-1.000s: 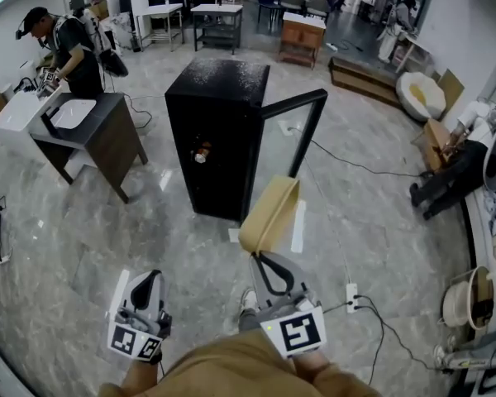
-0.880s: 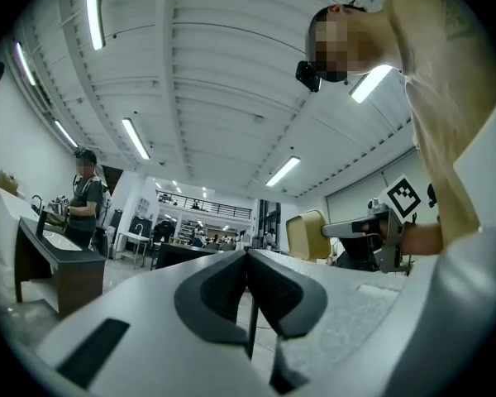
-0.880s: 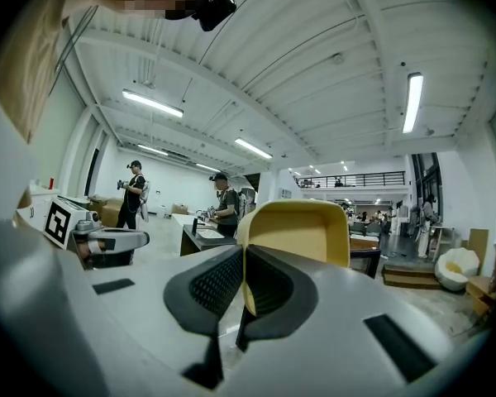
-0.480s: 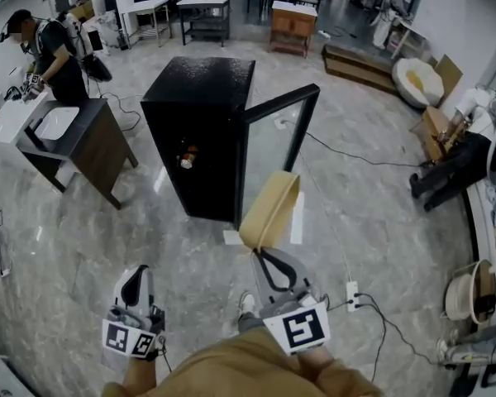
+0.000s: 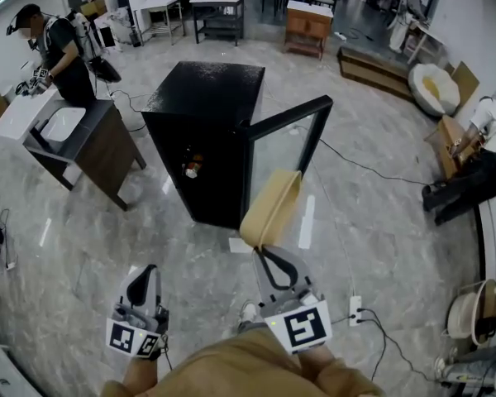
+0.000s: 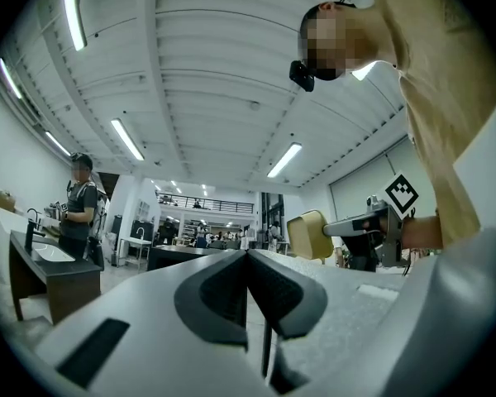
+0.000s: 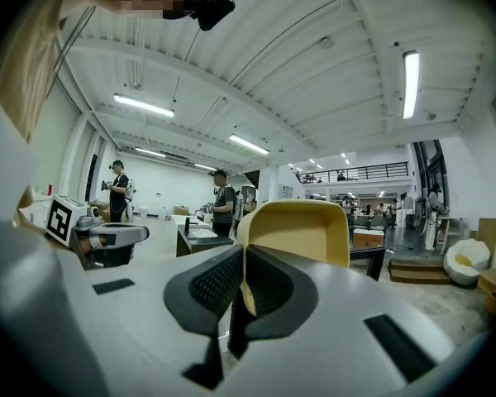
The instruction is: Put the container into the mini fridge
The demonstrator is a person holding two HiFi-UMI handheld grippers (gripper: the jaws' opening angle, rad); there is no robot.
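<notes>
Marble floor [image 5: 380, 222] | mini fridge [image 5: 207, 114] ajar | R gripper [image 5: 264, 251] grasping container [image 5: 271, 209] rim | L gripper [image 5: 149, 270] clenched, empty

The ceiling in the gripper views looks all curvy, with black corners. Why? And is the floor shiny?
Right gripper view: the wide-angle lens bends the white ribbed ceiling and its long strip light, leaving black corners; left gripper view: the same bending. Head view: yes, the glossy grey marble-look floor mirrors pale streaks of light, and the room curves at the edges.
</notes>
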